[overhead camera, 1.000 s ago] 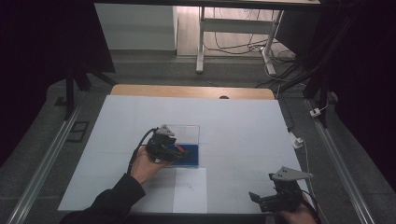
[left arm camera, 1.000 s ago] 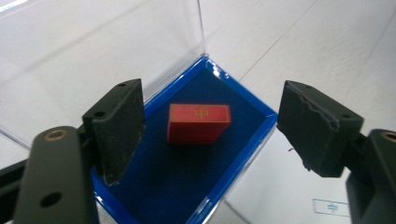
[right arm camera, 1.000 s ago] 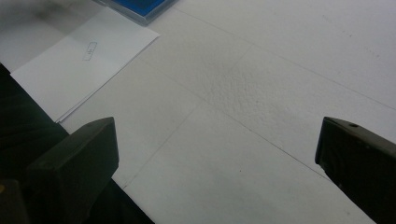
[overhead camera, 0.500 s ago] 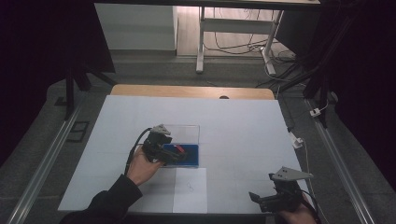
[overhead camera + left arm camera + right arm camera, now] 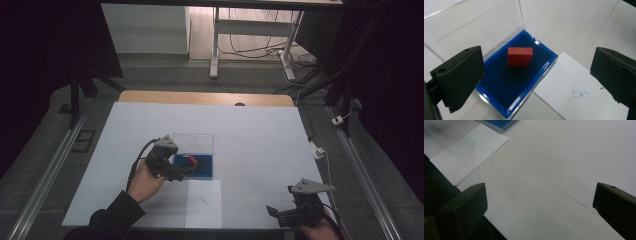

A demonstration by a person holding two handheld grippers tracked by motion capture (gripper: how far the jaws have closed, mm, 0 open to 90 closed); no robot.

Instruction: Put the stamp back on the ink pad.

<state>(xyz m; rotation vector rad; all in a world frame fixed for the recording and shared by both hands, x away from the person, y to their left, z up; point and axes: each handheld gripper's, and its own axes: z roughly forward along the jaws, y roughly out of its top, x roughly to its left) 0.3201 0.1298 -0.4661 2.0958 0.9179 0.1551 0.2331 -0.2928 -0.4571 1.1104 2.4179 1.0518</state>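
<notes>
A small red block (image 5: 520,57) with a gold mark on top lies on the dark blue lining of an open blue case (image 5: 499,85). The case's clear lid (image 5: 474,25) stands up behind it. In the high view the red block (image 5: 191,159) shows in the case (image 5: 204,169) just right of my left gripper (image 5: 181,170). My left gripper (image 5: 537,75) is open; its jaws have just been opening, and the block lies free beyond them, untouched. My right gripper (image 5: 278,214) rests open and empty at the near right, over bare table in its own view (image 5: 539,212).
A white paper sheet (image 5: 203,202) with a small printed box lies in front of the case, also seen from the left gripper (image 5: 579,97) and the right gripper (image 5: 469,152). The white table cover (image 5: 260,145) ends in a wooden strip (image 5: 200,97) at the far edge.
My left gripper has opened wider and drawn back a little from the case, leaving the red block lying on the blue lining. The right gripper has stayed put.
</notes>
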